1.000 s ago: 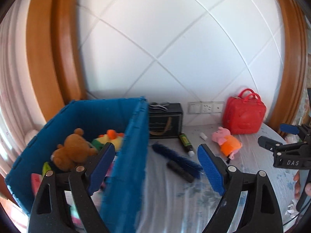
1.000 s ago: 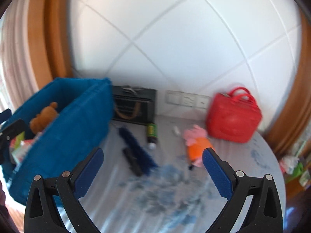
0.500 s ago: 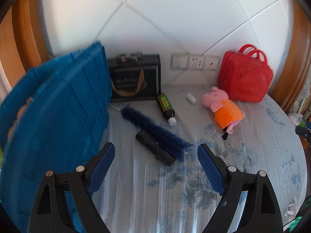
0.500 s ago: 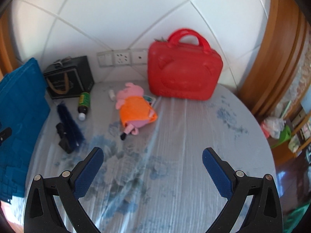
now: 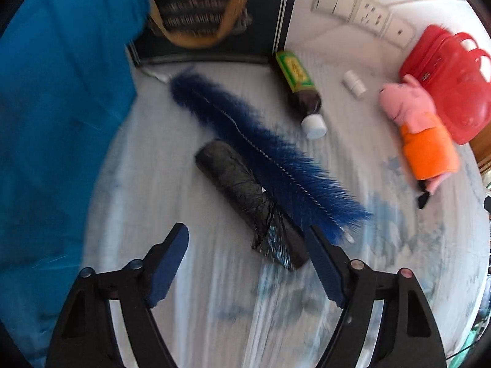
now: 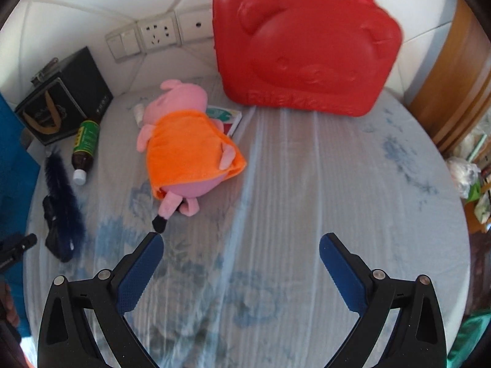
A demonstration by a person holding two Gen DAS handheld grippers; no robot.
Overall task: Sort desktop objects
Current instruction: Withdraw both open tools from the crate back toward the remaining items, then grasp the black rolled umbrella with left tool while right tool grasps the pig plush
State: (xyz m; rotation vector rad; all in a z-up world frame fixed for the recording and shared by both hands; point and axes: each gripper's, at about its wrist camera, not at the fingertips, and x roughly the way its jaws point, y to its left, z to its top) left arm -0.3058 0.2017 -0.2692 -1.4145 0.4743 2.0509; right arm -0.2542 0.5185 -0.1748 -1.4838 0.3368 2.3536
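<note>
My left gripper (image 5: 247, 243) is open and empty, low over the table, with the black bag roll (image 5: 245, 196) lying just ahead between its fingers. A long blue bottle brush (image 5: 267, 159) lies beside the roll. A brown bottle (image 5: 302, 92) with a white cap and a small white vial (image 5: 354, 84) lie further back. My right gripper (image 6: 241, 253) is open and empty, just short of a pink pig plush (image 6: 187, 147) in an orange dress. The plush also shows in the left wrist view (image 5: 420, 132).
A blue bin (image 5: 61, 122) stands at the left. A black box (image 5: 214, 18) with a tan strap and a red case (image 6: 303, 49) stand against the wall with sockets (image 6: 156, 33). A card (image 6: 227, 118) lies under the plush. The tablecloth (image 6: 307, 199) has blue flowers.
My left gripper has swung from the bin down toward the black roll and brush. My right gripper has moved right and closer to the pig plush and red case. Both stayed open.
</note>
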